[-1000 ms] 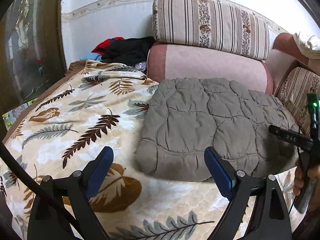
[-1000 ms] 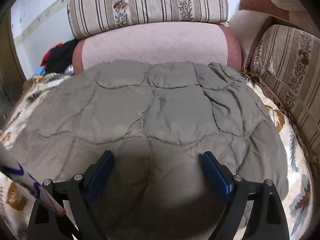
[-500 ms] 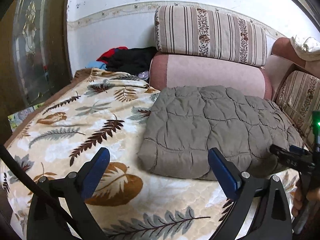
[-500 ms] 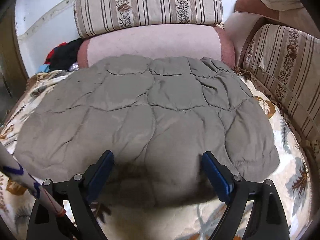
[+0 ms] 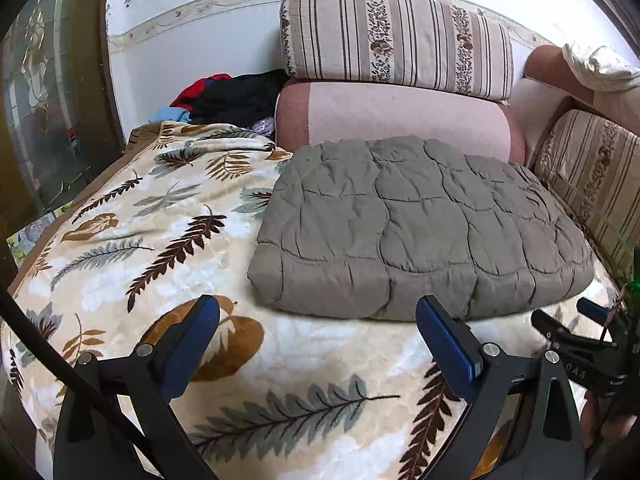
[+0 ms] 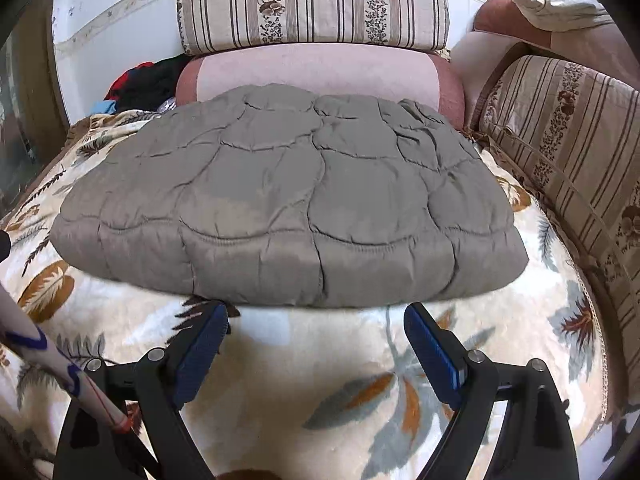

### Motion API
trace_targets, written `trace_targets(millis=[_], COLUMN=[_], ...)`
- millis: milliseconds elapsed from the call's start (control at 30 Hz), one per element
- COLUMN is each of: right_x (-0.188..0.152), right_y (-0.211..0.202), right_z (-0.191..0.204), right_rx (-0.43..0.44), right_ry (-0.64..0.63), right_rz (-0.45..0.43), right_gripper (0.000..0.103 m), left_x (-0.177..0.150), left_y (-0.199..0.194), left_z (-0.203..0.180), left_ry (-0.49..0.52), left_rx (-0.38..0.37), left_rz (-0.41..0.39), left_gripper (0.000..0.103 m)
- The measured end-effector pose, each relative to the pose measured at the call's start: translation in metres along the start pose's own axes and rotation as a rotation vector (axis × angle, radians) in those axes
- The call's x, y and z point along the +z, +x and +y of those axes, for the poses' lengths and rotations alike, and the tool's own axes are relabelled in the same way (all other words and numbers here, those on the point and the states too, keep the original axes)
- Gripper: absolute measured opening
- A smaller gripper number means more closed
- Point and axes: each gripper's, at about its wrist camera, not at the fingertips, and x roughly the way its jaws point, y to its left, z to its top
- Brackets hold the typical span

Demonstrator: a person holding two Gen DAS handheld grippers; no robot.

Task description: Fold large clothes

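Fingers of the left gripper stand spread wide with nothing between them, their jaws having just been opening; they hang above the bed covering, short of the folded garment's near edge. Fingers of the right gripper are likewise spread wide and empty, just in front of the same near edge and not touching it.

Cream plush blanket printed with brown, grey and rust leaves covers the bed from the near edge to the bolsters.

Grey-brown quilted padded garment, folded into a thick rectangular pad, lies flat on the blanket towards the right side, its far edge against the lower bolster.

Pink cylindrical bolster lies across the head of the bed; a beige striped bolster with floral bands rests on top of it. A second striped floral cushion runs along the right side.

Heap of black, red and light blue clothing sits in the far left corner against the white wall.

In the left wrist view the right gripper's black body shows at the right edge, beside the garment's near right corner.
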Motion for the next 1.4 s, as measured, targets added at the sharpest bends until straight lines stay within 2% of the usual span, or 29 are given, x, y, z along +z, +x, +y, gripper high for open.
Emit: trace_targets(millis=[133,333,533,667,867,933,1033,1167,1300,1400], right_x=[-0.001,-0.009,0.012,0.032,0.021,0.017,0.017,0.028,0.035,0.039], right_y=[0.003,0.035,0.071,0.085,0.075,0.063,0.034,0.011,0.035,0.060], right_z=[-0.016,-0.036,-0.054,-0.071,-0.076,-0.082,-0.104,-0.142,-0.179,-0.194], right_rx=[-0.041,-0.133,-0.215,-0.183,-0.150,-0.136,-0.084,-0.081,-0.020,0.059], right_ry=[0.032,0.052,0.035,0.089,0.091,0.098,0.148,0.240,0.388,0.481], right_rz=[0.011,0.124,0.192,0.224,0.224,0.206,0.125,0.027,0.044,0.064], right_gripper=[0.092,0.092,0.092,0.092,0.092,0.092,0.092,0.095,0.097,0.097], left_x=[-0.003,-0.006,-0.009,-0.010,-0.010,-0.009,-0.002,0.016,0.035,0.043], left_y=[-0.001,0.009,0.022,0.030,0.035,0.038,0.048,0.078,0.116,0.153], left_z=[-0.001,0.001,0.006,0.012,0.013,0.014,0.026,0.052,0.075,0.081], left_ry=[0.004,-0.003,-0.025,-0.043,-0.032,-0.017,-0.025,-0.103,-0.183,-0.201], left_rx=[0.001,-0.010,-0.001,0.005,0.007,0.014,0.007,-0.088,-0.214,-0.316], left_rz=[0.006,0.043,0.076,0.099,0.112,0.111,0.108,0.149,0.181,0.238], left_gripper=[0.098,0.098,0.098,0.098,0.098,0.098,0.098,0.098,0.098,0.098])
